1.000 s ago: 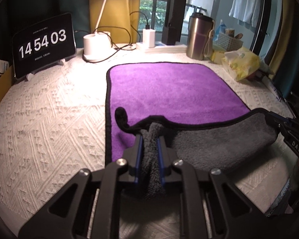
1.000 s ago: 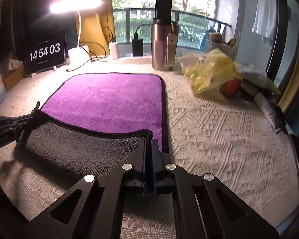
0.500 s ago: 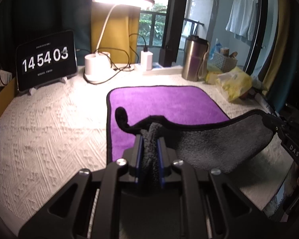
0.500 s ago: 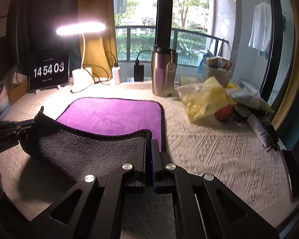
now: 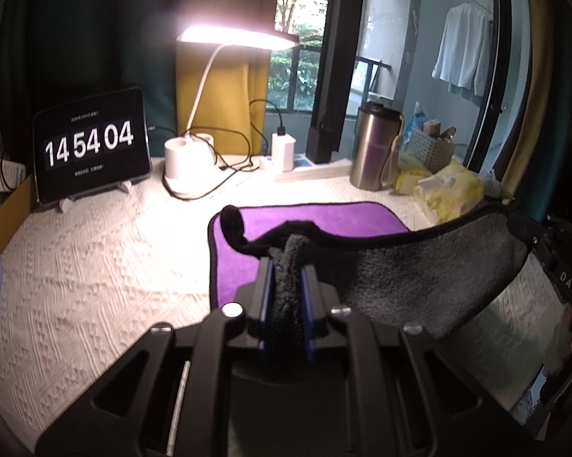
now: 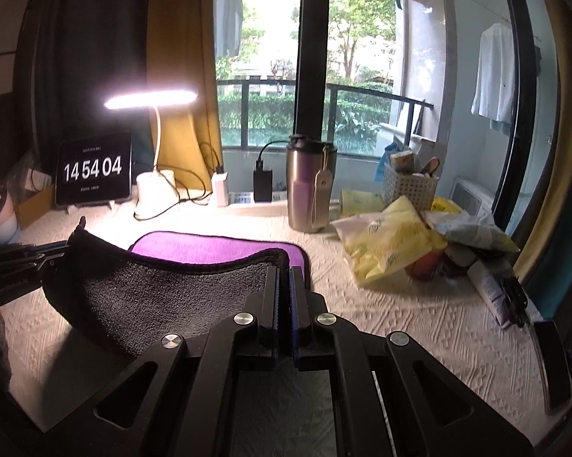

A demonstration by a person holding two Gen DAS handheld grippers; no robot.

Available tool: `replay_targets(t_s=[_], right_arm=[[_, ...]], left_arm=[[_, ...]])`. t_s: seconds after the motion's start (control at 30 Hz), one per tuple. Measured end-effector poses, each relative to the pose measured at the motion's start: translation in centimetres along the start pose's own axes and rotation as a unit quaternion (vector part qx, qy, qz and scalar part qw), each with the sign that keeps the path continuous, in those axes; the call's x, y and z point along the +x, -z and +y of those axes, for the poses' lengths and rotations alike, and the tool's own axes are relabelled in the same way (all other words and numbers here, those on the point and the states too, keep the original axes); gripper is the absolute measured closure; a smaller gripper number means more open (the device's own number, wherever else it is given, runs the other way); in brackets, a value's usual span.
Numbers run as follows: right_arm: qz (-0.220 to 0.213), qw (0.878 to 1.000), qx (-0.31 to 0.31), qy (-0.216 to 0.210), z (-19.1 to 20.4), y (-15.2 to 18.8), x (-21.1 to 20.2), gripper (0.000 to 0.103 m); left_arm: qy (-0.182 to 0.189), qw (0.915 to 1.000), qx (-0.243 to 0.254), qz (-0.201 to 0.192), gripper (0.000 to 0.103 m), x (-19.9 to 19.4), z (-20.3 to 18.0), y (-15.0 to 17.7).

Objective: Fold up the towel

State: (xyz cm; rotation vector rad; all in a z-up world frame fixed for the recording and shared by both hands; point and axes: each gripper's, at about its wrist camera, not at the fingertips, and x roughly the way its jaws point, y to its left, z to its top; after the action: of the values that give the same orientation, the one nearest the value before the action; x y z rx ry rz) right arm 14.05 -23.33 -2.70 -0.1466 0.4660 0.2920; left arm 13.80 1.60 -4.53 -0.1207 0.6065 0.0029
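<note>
In the left wrist view, your left gripper [image 5: 286, 266] sits at lower centre, clenched on a bunched grey corner of the towel [image 5: 419, 266]. The towel's near edge is lifted off the table [image 5: 95, 259]: the grey underside hangs across the middle right of the frame, and the purple face lies flat behind it at centre. At the right edge your right gripper [image 5: 529, 234] meets the towel's other near corner; you cannot tell its grip from here. A clock tablet [image 5: 91, 144] reading 14 54 04 stands at upper left, with a lit desk lamp [image 5: 194, 114] beside it.

In the right wrist view, your right gripper [image 6: 284, 270] at centre is clamped on the towel [image 6: 164, 293] edge, its jaws nearly together. The grey side sags across the centre left toward your left gripper [image 6: 59, 247] at the left edge. A steel tumbler [image 6: 308, 186] stands beyond the towel, with a yellow bag [image 6: 388, 243] to its right.
</note>
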Motion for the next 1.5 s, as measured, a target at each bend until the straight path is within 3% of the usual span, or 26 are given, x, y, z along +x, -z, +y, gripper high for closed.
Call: replay_targets(t_s=[0.77,1.5], right_arm=[[-0.033,0.999,0.003,0.000,-1.9,-3.3,4.1,0.098],[-0.022,1.000,-0.004,-0.007,-2.5,-5.1,9.8,0.098]], left_arm=[[-0.030,0.9993,0.007,-0.023,0.088,2.9,0.0,-3.8],[-0.048,0.9985,0.002,-0.029,0.088,7.2,1.1,-6.2]])
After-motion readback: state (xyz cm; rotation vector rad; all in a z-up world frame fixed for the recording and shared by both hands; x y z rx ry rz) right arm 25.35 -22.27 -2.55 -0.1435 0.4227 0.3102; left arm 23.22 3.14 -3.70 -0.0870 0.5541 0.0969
